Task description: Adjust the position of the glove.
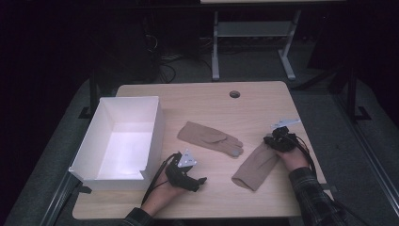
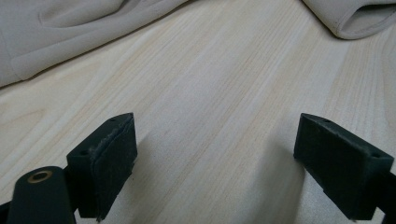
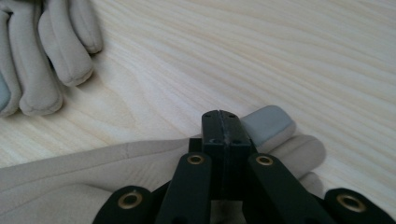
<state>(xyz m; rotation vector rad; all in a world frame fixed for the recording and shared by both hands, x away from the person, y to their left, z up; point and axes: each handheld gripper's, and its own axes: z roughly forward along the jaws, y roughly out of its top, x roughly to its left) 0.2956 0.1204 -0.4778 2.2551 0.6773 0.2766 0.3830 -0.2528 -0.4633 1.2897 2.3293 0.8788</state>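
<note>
Two tan gloves lie on the bench, apart from each other, with a white box standing open-topped at the bench's left, presumably the place meant to receive them. The right claw sits at the finger end of the near glove; in the right gripper view its jaws stand fully together, over the glove's fingers, so it appears to pinch the fabric there, though the cloth between the pads cannot be made out. A grip at that end would let the glove hang free when lifted. The far glove lies flat at mid-bench, untouched. The left claw rests low beside the box, jaws wide with only bare bench between them, apparently waiting its turn; the far glove is the nearer of the two to it.
</note>
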